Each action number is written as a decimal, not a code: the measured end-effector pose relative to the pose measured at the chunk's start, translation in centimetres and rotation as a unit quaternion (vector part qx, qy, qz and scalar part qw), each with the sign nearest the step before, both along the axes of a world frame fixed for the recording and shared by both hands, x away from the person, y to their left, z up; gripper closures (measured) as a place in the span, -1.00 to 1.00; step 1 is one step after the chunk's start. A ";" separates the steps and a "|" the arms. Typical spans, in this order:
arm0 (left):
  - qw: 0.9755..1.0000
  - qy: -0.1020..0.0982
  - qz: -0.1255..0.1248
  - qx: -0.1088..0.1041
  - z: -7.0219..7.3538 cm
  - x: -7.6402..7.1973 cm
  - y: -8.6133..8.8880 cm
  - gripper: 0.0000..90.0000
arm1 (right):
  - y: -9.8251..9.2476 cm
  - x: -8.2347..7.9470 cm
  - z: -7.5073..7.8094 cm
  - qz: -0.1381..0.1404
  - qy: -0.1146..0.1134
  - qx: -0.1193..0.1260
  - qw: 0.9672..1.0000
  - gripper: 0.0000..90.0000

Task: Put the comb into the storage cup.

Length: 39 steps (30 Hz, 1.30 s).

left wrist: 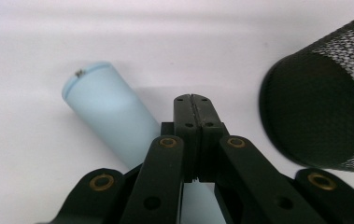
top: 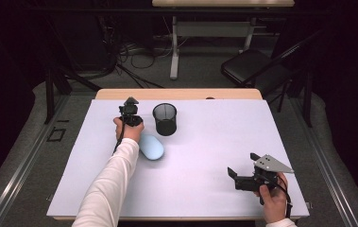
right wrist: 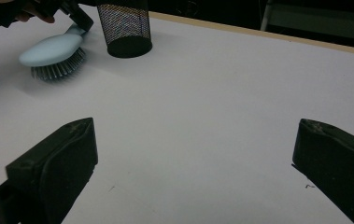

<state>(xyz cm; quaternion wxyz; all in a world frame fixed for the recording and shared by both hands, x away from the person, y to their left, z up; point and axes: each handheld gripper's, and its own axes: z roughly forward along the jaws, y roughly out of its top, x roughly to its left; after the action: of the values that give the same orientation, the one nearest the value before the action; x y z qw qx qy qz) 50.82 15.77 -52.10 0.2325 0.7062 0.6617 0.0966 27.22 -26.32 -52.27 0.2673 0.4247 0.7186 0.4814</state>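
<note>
Both jaws of the left gripper (left wrist: 192, 98) are squeezed shut on nothing, just above the blue brush (left wrist: 109, 116) lying beside the black cup (left wrist: 319, 112), so they might shove it away.

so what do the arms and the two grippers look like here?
White long sleeve on the left arm. Both grippers are black with two flat jaws: the left gripper has brass-coloured pivot rivets; the right gripper carries a grey three-cornered plate and trails a black cable.
</note>
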 end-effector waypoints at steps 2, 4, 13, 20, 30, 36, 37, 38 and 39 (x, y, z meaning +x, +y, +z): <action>1.000 0.001 -0.002 0.002 0.1 -0.1 0.4 1.00 | 0.0 0.0 0.0 -0.001 0.000 0.000 1.000 -1.00; 1.000 0.004 -0.005 0.002 0.2 -0.1 1.0 1.00 | -0.1 -0.1 0.0 -0.001 0.000 0.002 1.000 -1.00; 0.999 0.016 -0.032 0.016 0.2 -0.5 1.5 1.00 | 0.1 0.0 0.0 0.001 -0.001 -0.001 1.000 -1.00; 0.998 0.030 -0.055 0.023 0.3 -1.0 2.2 1.00 | 0.1 0.0 0.0 0.000 0.000 0.000 1.000 -1.00; 0.996 0.040 -0.082 0.025 0.0 -1.9 3.0 1.00 | 0.2 0.0 -0.1 0.002 0.002 -0.002 1.000 -1.00; 0.994 0.046 -0.099 0.020 -0.2 -2.4 3.3 1.00 | 0.2 0.0 -0.1 0.001 0.002 -0.002 1.000 -1.00; 0.993 0.047 -0.105 0.022 -0.2 -2.5 3.3 1.00 | 0.2 0.0 -0.1 0.001 0.002 -0.002 1.000 -1.00; 0.993 0.050 -0.107 0.022 -0.2 -2.7 3.3 1.00 | 0.2 0.0 -0.1 0.001 0.002 -0.001 1.000 -1.00; 0.992 0.051 -0.111 0.021 -0.2 -2.8 3.3 1.00 | 0.2 0.0 -0.1 0.001 0.002 -0.001 1.000 -1.00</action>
<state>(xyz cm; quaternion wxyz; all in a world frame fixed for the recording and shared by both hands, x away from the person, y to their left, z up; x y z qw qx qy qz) 48.07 19.09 -52.34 0.1929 0.7843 0.5876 0.0479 27.19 -26.13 -52.36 0.2656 0.4247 0.7202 0.4800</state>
